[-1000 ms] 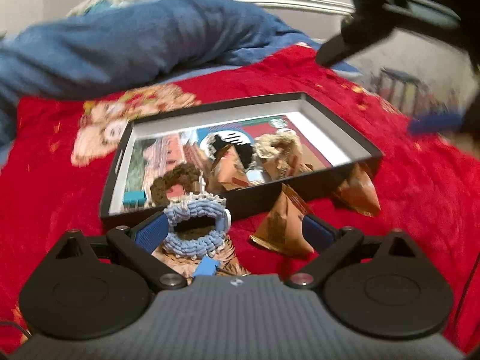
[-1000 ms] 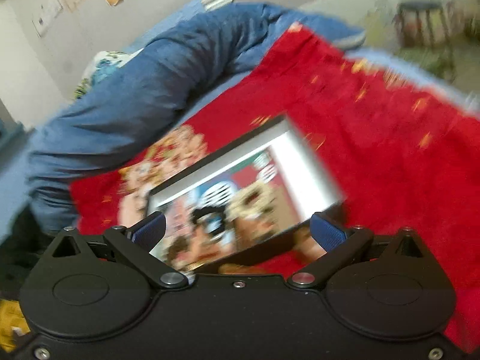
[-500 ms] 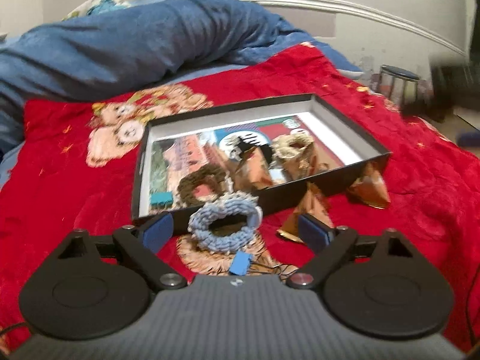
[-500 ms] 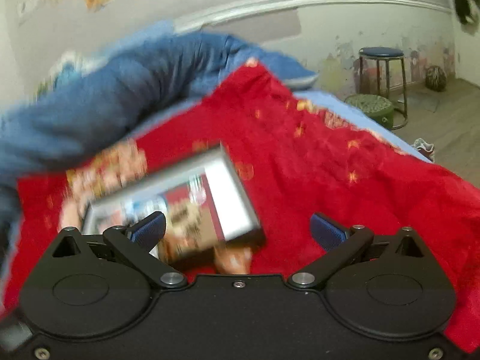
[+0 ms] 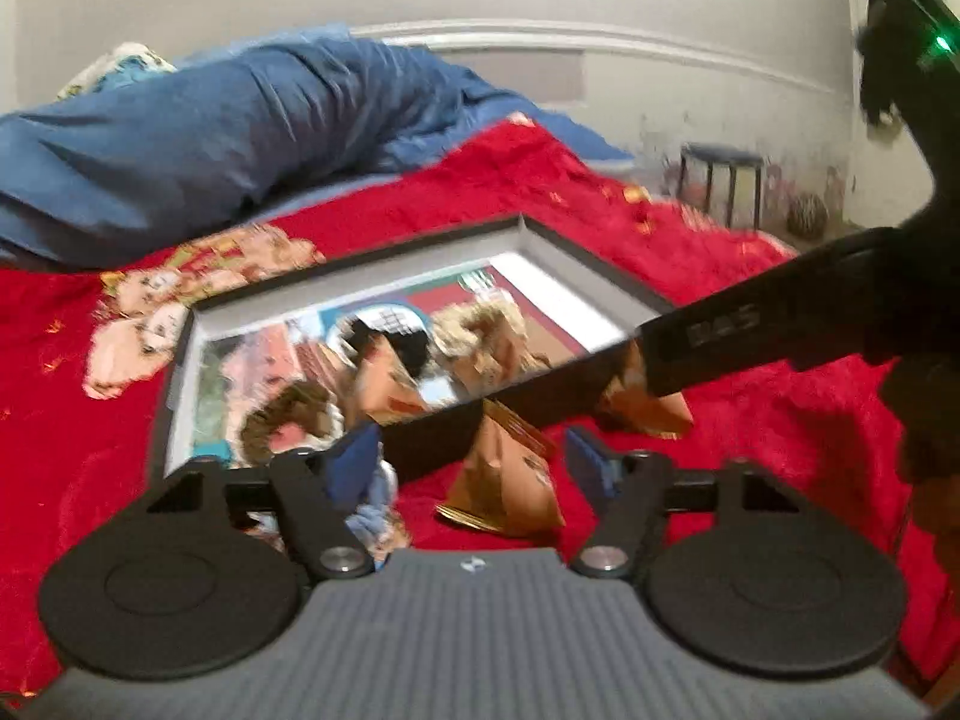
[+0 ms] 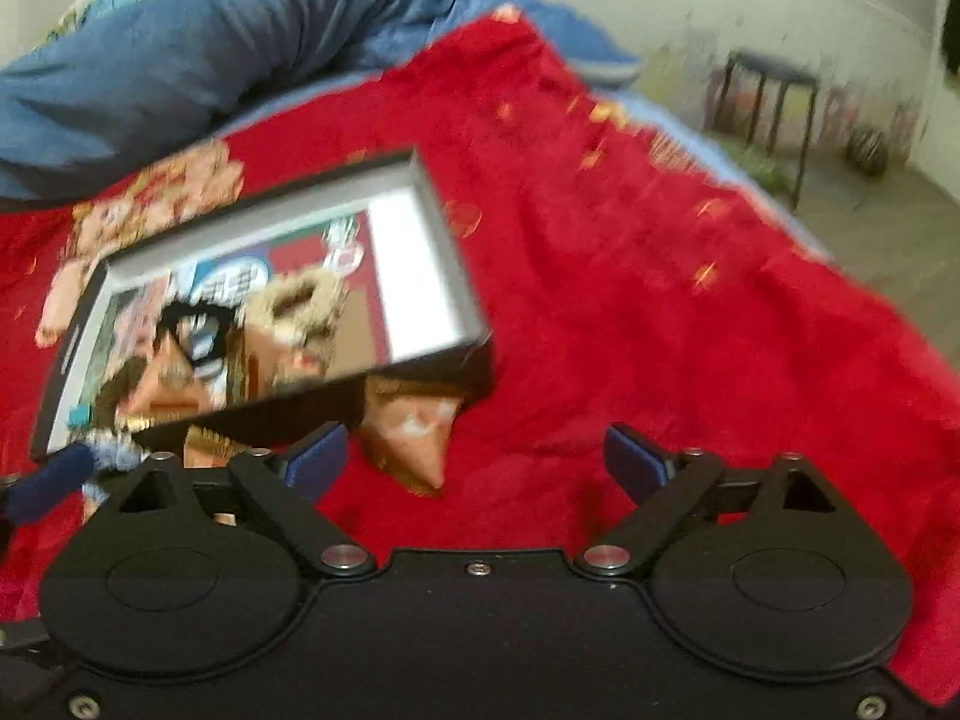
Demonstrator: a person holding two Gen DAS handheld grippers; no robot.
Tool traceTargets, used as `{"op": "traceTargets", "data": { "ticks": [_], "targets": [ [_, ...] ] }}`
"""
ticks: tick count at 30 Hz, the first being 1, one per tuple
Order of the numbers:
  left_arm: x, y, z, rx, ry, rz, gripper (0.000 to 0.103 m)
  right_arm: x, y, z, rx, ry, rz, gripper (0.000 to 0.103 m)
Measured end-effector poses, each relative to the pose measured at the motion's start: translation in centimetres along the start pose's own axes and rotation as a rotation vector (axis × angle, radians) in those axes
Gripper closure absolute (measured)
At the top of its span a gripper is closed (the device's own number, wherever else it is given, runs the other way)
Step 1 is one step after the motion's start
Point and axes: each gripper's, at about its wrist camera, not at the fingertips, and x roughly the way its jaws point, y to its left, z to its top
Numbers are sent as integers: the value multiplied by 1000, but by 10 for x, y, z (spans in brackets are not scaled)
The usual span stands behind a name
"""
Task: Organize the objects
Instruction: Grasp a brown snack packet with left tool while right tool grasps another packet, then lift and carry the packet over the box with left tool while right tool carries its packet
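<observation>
Red blanket (image 6: 600, 300) under black box (image 6: 462, 276); both grippers (image 5: 474, 456) (image 6: 474, 456) agape, empty; writing blurred.

Wide-open right hand-held gripper (image 6: 474, 456) near brown packet (image 6: 411, 432), black box (image 6: 474, 369).

A red blanket (image 5: 750, 408) with gold flecks and a cartoon bear print carries a black box (image 5: 432, 450) with grey inner walls and a multicoloured printed floor, beside copper-gold foil packets (image 5: 504, 480), a pale blue scrunchie (image 5: 375, 519), and a rumpled blue duvet (image 5: 210, 132) behind.
</observation>
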Motion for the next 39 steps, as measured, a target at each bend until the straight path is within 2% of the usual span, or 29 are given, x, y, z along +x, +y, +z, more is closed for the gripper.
{"op": "traceTargets", "data": {
  "ticks": [3,8,13,20,22,23,25,26,27,32,33,37,39],
  "targets": [
    [16,-3,2,-24,25,10,53,12,7,2,-6,21,-2,18],
    [32,3,3,-79,89,-22,60,31,12,9,43,22,48,18],
    [40,-1,0,-30,112,-39,61,45,11,3,132,12,46,20],
    [43,-1,0,-54,134,-44,61,44,14,-1,118,3,31,21],
    [44,-1,0,-68,149,-43,60,44,14,-2,119,2,30,22],
    [45,-1,0,-72,159,-43,55,44,14,-2,117,-2,26,22],
    [49,-1,0,-71,192,-54,51,44,16,-4,112,-10,3,28],
    [49,-1,-1,-65,189,-53,52,44,16,-4,111,-13,-9,29],
    [49,-3,-1,-53,189,-51,58,45,16,-5,112,-14,-18,31],
    [49,-3,-2,-50,186,-44,62,46,15,-5,126,-11,-17,32],
    [49,-3,-1,-53,186,-44,62,46,15,-5,127,-11,-22,34],
    [48,-4,-1,-50,172,-54,63,42,14,-9,139,-23,-67,57],
    [46,-6,-1,-45,164,-59,64,38,11,-12,154,-29,-60,62]
  ]
}}
